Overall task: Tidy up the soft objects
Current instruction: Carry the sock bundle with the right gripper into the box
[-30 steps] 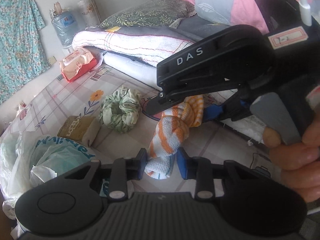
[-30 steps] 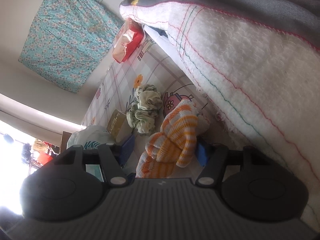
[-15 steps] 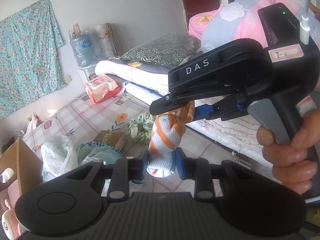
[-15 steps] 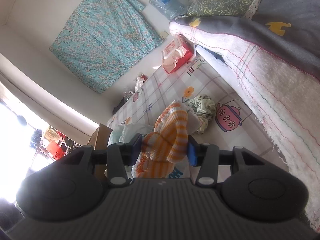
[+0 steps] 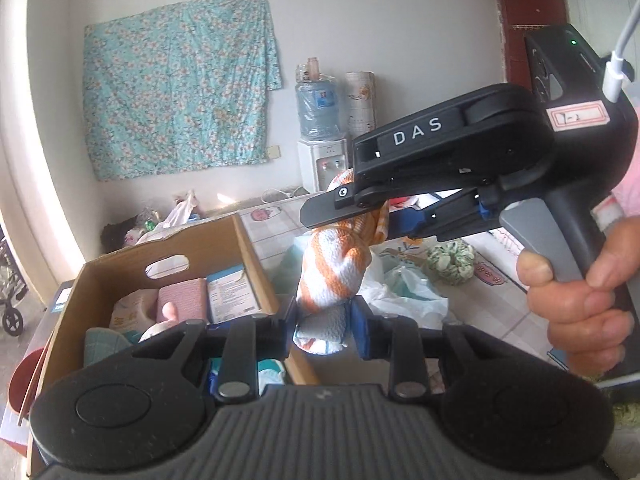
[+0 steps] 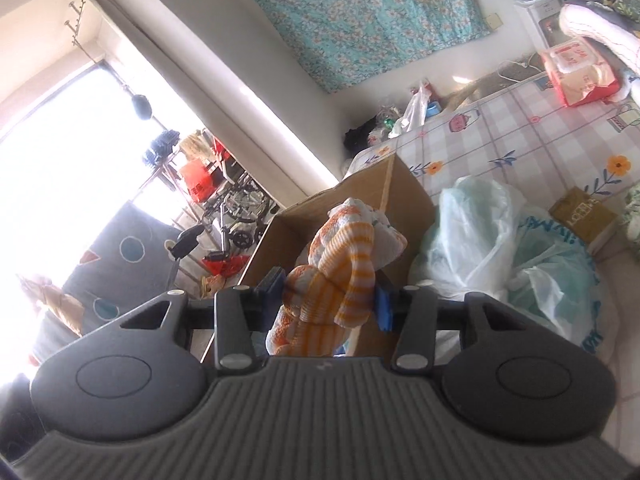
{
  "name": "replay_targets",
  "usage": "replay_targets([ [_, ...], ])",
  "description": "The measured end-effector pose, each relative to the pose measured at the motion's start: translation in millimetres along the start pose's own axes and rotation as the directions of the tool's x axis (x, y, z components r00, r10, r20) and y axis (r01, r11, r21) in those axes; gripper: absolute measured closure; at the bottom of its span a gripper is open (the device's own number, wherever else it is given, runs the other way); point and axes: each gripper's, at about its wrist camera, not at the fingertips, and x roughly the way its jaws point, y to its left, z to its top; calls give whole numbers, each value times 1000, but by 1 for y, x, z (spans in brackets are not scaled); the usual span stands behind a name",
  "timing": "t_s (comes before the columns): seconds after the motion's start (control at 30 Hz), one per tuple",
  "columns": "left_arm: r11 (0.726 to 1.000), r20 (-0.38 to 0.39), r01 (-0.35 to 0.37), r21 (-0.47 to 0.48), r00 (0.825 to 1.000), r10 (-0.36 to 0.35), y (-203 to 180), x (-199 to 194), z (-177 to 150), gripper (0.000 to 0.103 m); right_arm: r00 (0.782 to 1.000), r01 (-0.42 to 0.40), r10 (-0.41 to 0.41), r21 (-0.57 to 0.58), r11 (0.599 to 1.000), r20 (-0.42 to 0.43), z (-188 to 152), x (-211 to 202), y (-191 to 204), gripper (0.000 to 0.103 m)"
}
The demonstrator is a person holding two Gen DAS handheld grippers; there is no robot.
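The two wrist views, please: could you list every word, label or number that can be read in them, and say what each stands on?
"DAS": white letters on the upper arm of the right gripper.
White sticker on that gripper's body: handwritten mark, unclear.
Brown packet: gold print, unreadable.
Red and white tissue pack: print blurred.
Plastic bag: blue lettering, crumpled, unreadable.
Water bottle label: too small.
White leaflet in the cardboard box: too small.

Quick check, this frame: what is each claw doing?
Left claw: closed on the lower end of the orange-striped towel.
Right claw: closed on the same towel's other end.
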Motion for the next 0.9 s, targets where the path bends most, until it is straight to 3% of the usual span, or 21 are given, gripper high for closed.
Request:
replay_targets([
  [0.17,985,-42,-110,-133,994,105,55,-17,-10,73,983,-85,72,-66,994,-171,-2,77,58,60],
  [0.43,947,-178,-213,-242,969,173,122,-26,-38,68,919,-110,77,-63,992,-388,-30,181,109,60],
  [0.53,935,-195,-236,-266,963,188,134,-34,-51,57,890,-86,55,-48,995,-454,-42,212,105,60],
  [0.77,923,-230,-231,-308,959,163,153,-37,-61,56,820,-49,38,-4,999,-572,-69,255,98,60],
  [0.87,921,-236,-226,-319,959,153,159,-34,-63,55,767,-41,31,-2,999,-640,-79,270,101,57],
  [0.9,921,-238,-226,-318,959,153,159,-34,-63,54,759,-39,24,-8,999,-651,-81,271,103,56],
])
